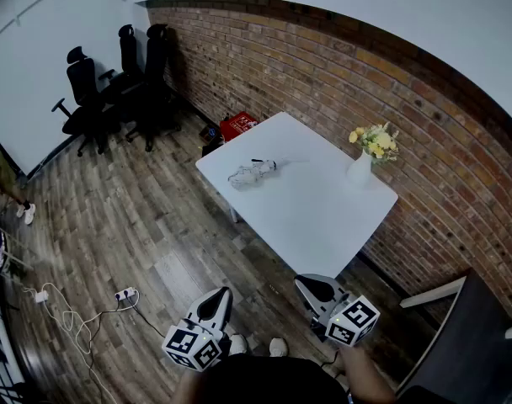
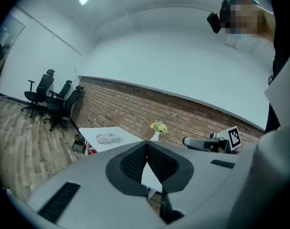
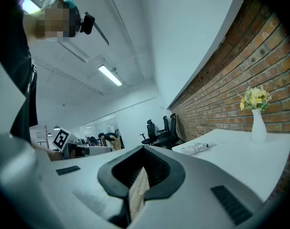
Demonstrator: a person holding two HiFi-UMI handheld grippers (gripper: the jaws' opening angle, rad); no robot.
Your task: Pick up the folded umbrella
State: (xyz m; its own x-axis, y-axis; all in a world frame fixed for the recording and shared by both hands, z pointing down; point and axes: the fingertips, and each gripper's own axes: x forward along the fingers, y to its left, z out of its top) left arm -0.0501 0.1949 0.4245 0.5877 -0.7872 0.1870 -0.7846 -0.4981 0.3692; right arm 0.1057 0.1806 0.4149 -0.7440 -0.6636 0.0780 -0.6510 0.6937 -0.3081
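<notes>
The folded umbrella, pale and crumpled-looking with a dark tip, lies on the far left part of the white table. It is also small in the left gripper view and the right gripper view. Both grippers are held low near my body, well short of the table and far from the umbrella. My left gripper has its jaws together with nothing between them. My right gripper is likewise shut and empty.
A white vase of yellow flowers stands at the table's right edge by the brick wall. Black office chairs stand at the back left, with a red box behind the table. A power strip and cables lie on the wooden floor.
</notes>
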